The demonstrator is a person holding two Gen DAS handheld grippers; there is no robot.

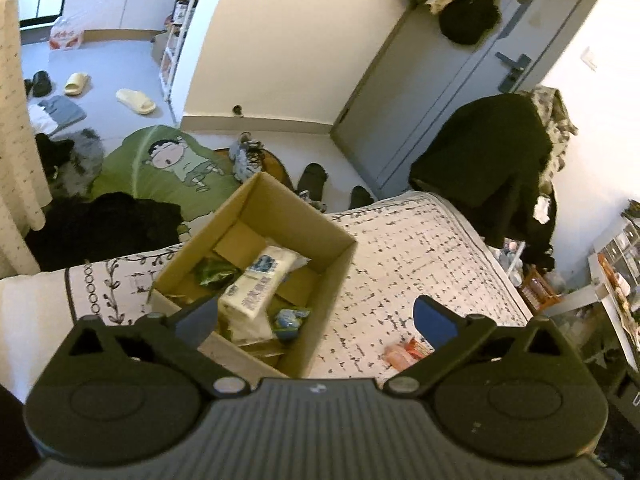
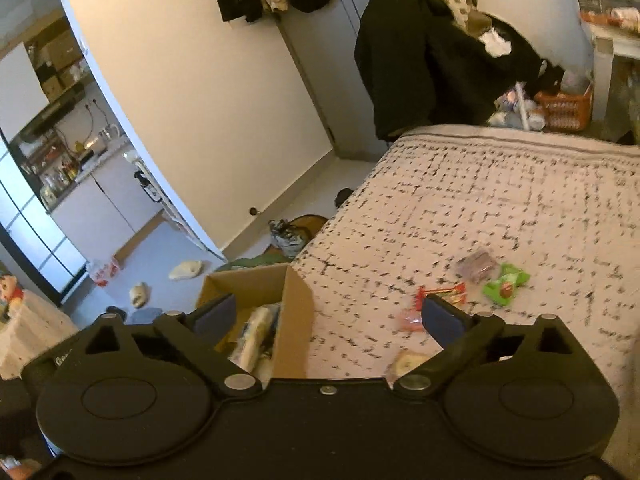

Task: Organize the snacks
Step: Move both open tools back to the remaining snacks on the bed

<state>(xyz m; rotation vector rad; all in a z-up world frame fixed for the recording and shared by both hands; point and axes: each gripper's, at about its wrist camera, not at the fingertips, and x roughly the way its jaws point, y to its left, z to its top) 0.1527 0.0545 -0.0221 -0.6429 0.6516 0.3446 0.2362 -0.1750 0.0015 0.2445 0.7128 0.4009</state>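
An open cardboard box rests on the patterned bed cover. Inside lie a white tissue pack, a green packet and a small blue packet. My left gripper hovers open above the box's near corner, holding nothing. In the right wrist view the box is at lower left, and loose snacks lie on the cover: a green packet, a purple one, a red one and a pale one. My right gripper is open and holds nothing, between box and snacks.
A red-orange snack lies on the cover right of the box. The bed's edge drops to a floor with shoes, slippers, a green cartoon cushion and dark clothes. A coat-covered chair and orange basket stand beyond the bed.
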